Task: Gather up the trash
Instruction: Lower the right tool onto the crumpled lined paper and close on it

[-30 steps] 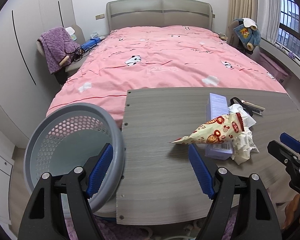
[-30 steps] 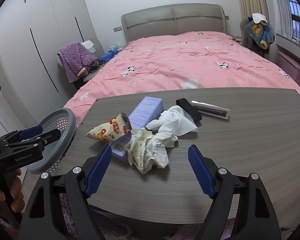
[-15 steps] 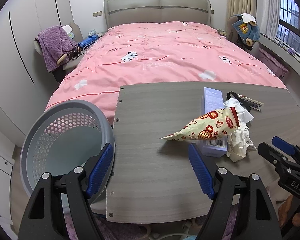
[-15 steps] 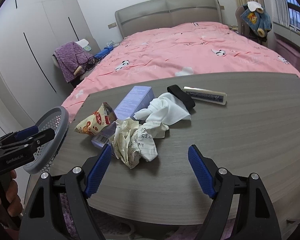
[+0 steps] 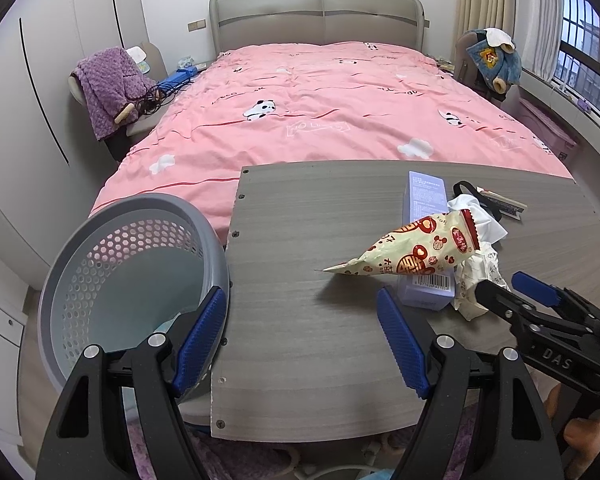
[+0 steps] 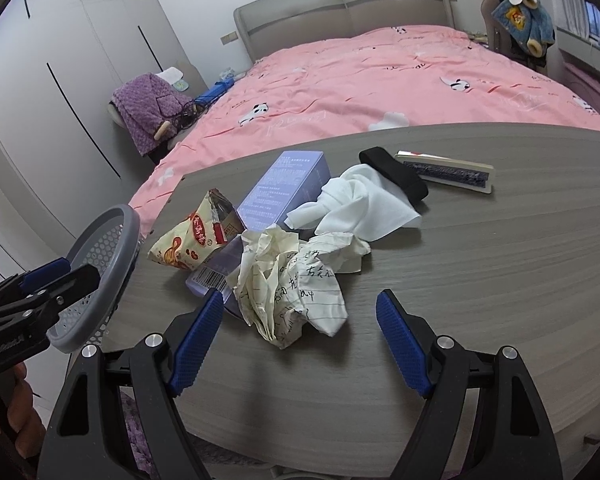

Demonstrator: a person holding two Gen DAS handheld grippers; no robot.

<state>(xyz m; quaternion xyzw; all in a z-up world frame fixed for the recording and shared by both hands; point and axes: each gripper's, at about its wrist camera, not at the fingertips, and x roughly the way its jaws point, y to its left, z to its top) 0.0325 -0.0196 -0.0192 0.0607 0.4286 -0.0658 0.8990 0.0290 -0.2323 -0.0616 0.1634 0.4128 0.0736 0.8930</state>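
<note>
Left gripper [image 5: 300,336]: jaws apart, nothing between the blue pads, poised over the near left part of the grey wood-grain table [image 5: 300,216]. Just left of its left pad and beside the table's edge, a grey perforated basket [image 5: 100,256], rim touching or nearly touching the table corner; cannot tell which.

Ahead and to the right of the left gripper: a cone-shaped snack wrapper [image 5: 416,252] with red print, resting partly on a lilac box [image 5: 426,200].

Right gripper [image 6: 300,328]: jaws apart, pads not pressing on anything. Directly between and just ahead of the pads, a crumpled sheet of lined paper [image 6: 296,280] with handwriting, lying on the table [image 6: 500,264]. Left pad close to the barcoded end of the lilac box [image 6: 284,188].

Ahead-left of the right gripper: the snack wrapper [image 6: 192,240], leaning on the box. Ahead, beyond the paper: a crumpled white cloth or tissue [image 6: 360,208], touching the paper. Farther ahead-right: a black band [image 6: 396,172] beside a flat, pale-framed item [image 6: 448,168]; identity not clear.

Far left of the right gripper: the basket [image 6: 104,276] and the left gripper [image 6: 56,276] seen from the side, held by a hand [image 6: 16,404].

Beyond the table in both views: a bed with pink panda-print cover [image 5: 320,116].
</note>
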